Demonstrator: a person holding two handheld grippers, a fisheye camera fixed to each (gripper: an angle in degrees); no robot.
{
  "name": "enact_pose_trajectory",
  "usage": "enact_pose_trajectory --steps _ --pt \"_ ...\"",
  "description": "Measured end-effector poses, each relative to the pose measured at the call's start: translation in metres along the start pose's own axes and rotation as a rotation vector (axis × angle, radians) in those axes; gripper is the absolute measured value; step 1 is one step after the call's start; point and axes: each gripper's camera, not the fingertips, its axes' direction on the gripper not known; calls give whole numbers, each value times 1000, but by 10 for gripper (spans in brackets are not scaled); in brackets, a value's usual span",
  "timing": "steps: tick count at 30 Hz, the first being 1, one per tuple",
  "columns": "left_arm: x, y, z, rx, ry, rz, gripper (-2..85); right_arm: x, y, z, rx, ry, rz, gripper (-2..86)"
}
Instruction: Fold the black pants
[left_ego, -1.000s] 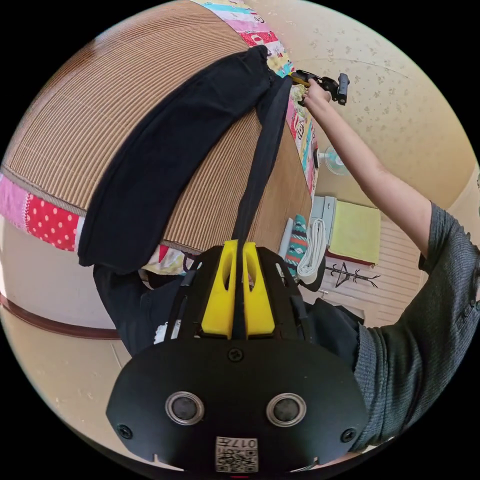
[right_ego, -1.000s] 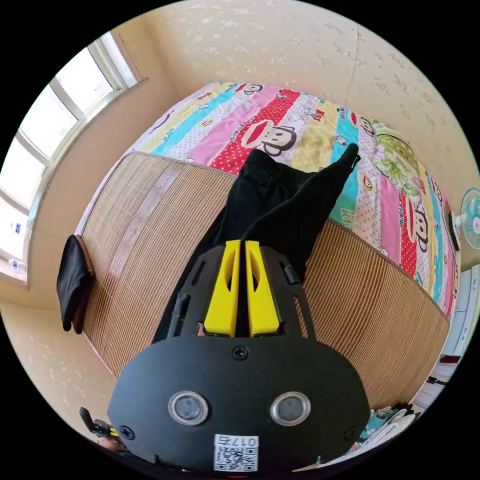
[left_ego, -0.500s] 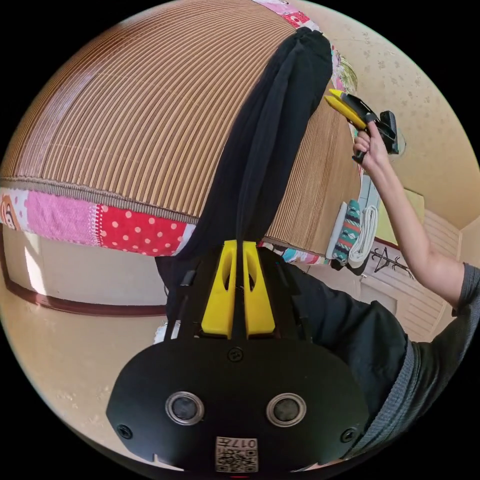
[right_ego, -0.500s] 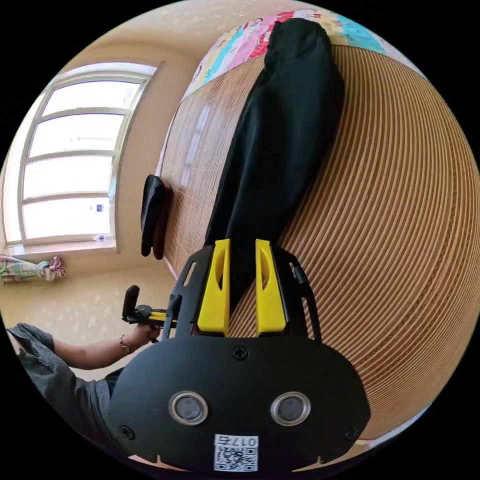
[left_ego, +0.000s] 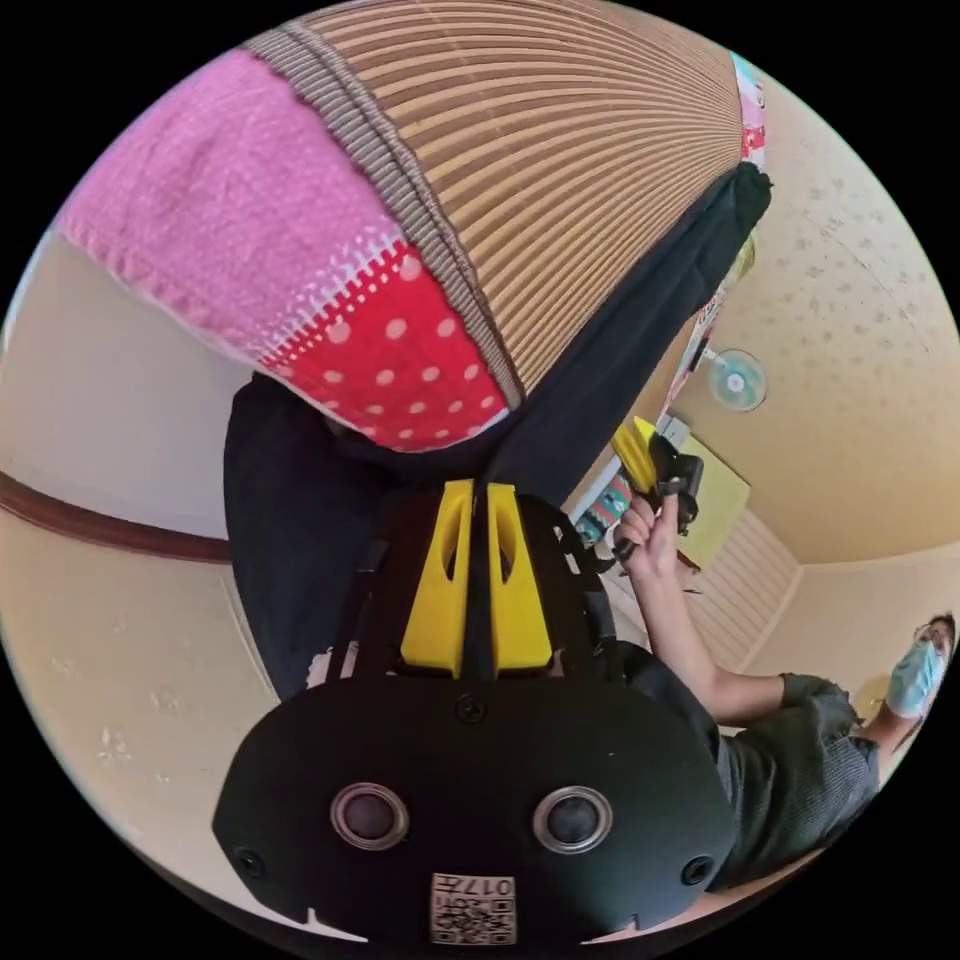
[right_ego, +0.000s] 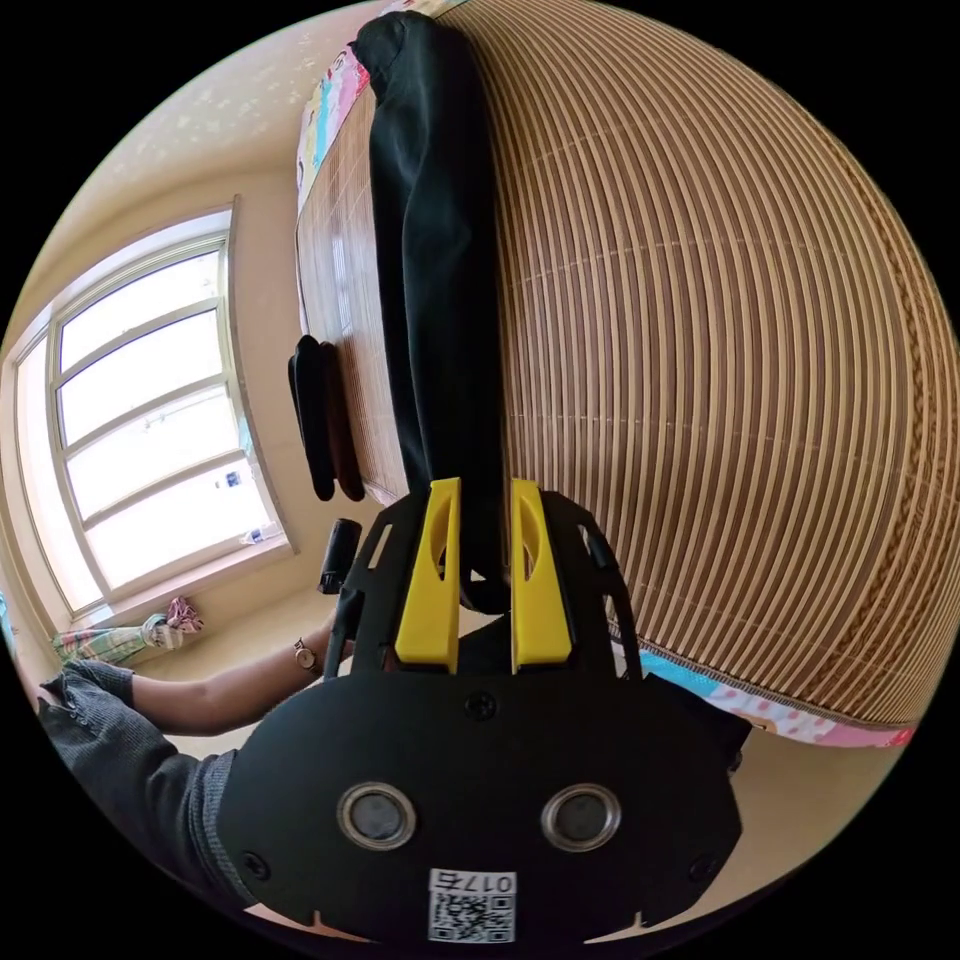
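My left gripper (left_ego: 476, 500) has its yellow jaws pressed together on a fold of the black pants (left_ego: 640, 330), at the edge of the bed. My right gripper (right_ego: 478, 500) holds its jaws spread, dark cloth between them but not pinched. The pants lie in one long strip along the bamboo mat (right_ego: 720, 330), their near end hanging over the edge. Half a second ago the right jaws were already apart; both cameras have since dropped lower toward the bed's side. The left gripper view catches the patchwork quilt (left_ego: 400, 350) under the mat and a standing fan (left_ego: 735, 380); the right gripper view shows the window (right_ego: 150, 440).
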Motion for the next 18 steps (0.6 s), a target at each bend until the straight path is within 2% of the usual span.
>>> enact_pose_trajectory --steps 1,3,6,7,12,18 --pt "8 -2 1 -32 -54 23 43 0 0 -1 -8 7 -11 78" --pt "47 -5 11 -190 -328 154 66 -2 0 -3 -21 8 -40 79" --pt "90 -1 17 -287 -525 318 78 -5 -4 0 -61 4 -80 80" --pt "98 0 13 -269 -528 341 78 -5 -5 3 -72 8 -88 80" --pt "156 -22 -30 47 -389 484 71 -3 -11 25 -156 34 -109 78" --pt "210 -91 -15 116 -391 541 79 4 2 51 -236 53 -91 46"
